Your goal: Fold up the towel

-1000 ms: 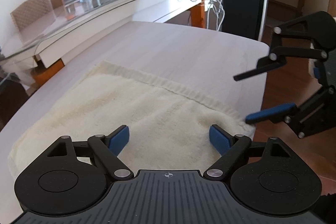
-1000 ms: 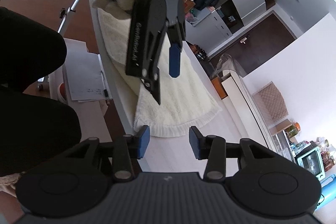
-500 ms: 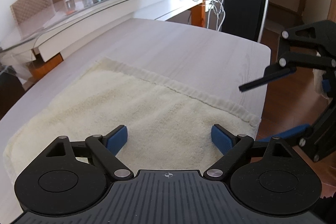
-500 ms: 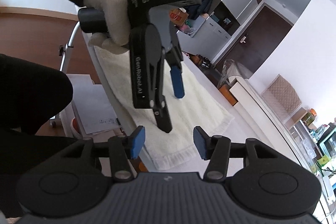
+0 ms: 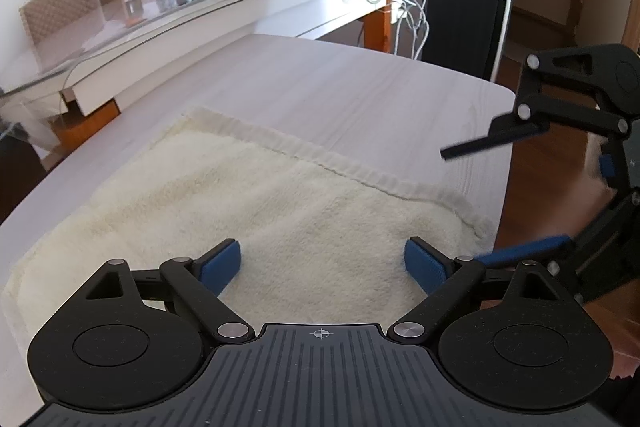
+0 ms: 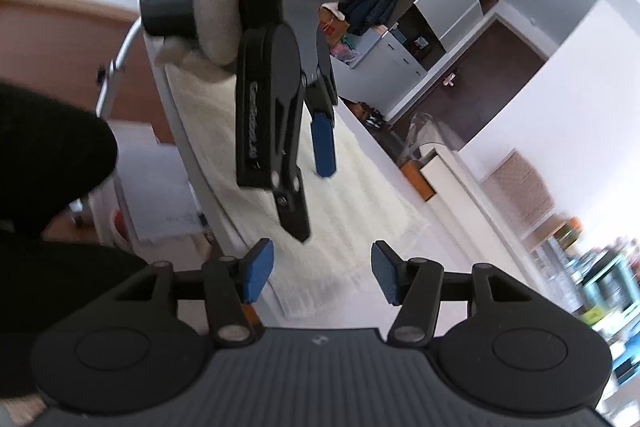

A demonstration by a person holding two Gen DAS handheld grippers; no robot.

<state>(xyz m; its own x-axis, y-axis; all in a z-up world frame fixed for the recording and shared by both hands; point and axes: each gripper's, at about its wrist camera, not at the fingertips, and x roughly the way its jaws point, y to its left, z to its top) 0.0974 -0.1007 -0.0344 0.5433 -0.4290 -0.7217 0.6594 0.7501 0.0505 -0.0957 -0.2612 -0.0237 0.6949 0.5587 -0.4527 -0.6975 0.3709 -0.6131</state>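
The cream towel (image 5: 280,211) is seen spread flat on the pale table (image 5: 360,87), its near-right corner at the table's edge. The left gripper (image 5: 322,265) is held over the towel's near part, jaws wide apart, nothing between the pads. The right gripper (image 6: 322,273) is held off that corner, just beyond the table edge; its jaws have just been opening, nothing seen between them.
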